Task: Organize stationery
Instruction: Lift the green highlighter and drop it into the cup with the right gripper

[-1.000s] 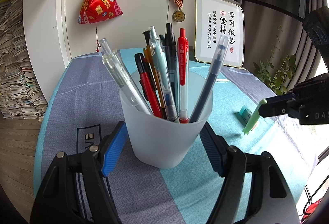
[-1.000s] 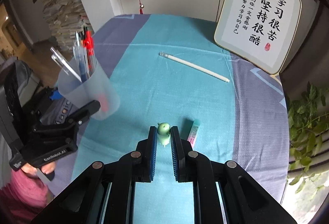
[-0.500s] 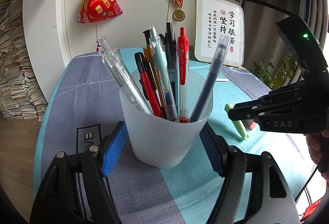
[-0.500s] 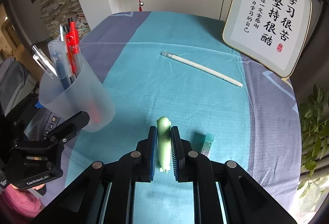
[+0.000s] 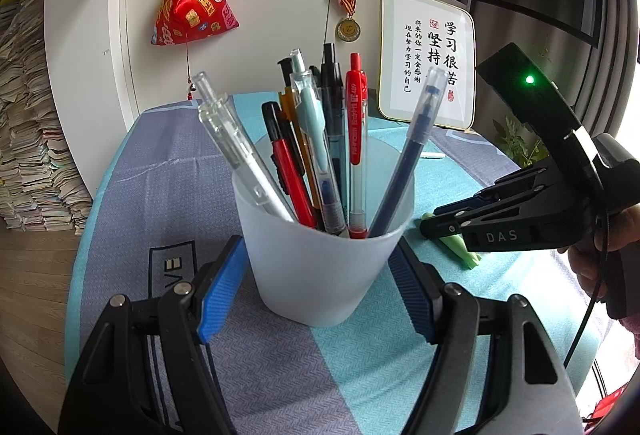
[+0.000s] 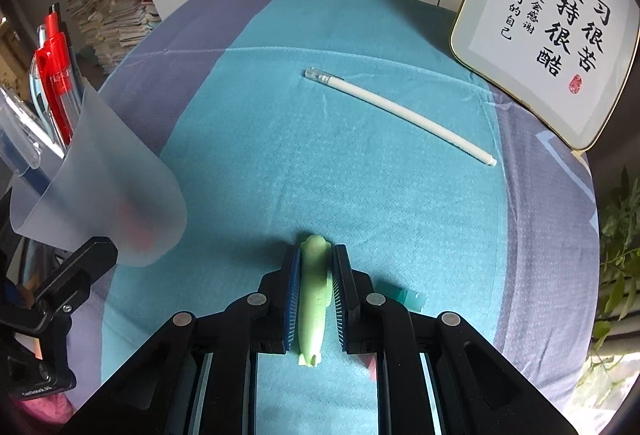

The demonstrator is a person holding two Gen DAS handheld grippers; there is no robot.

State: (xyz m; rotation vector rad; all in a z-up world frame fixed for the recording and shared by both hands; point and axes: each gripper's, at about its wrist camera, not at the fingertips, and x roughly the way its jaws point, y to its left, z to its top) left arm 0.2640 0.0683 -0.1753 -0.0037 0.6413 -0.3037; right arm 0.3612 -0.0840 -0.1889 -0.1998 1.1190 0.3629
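Standing on the blue-and-teal tablecloth (image 6: 280, 139): a frosted pen cup (image 5: 326, 263) crowded with pens (image 5: 356, 139), bracketed by the blue pads of the left gripper (image 5: 320, 287). Touching or nearly touching the cup wall on both sides, jaws spread wide; whether pressing cannot be told. Lying flat on the cloth just right of the cup: a pale green pen (image 6: 314, 299), flanked closely by the fingers of the right gripper (image 6: 315, 267). Jaws narrowed around the barrel, slivers of gap showing on each side, so not clearly clamping. Poking out ahead of the fingertips, the pen's rounded cap end; trailing back between the arms, its finned tail. Resting farther back, well apart: a white pen (image 6: 400, 115), lying diagonally before a framed calligraphy panel (image 6: 552, 19). Peeking from beneath the right finger: a teal eraser (image 6: 404, 298).
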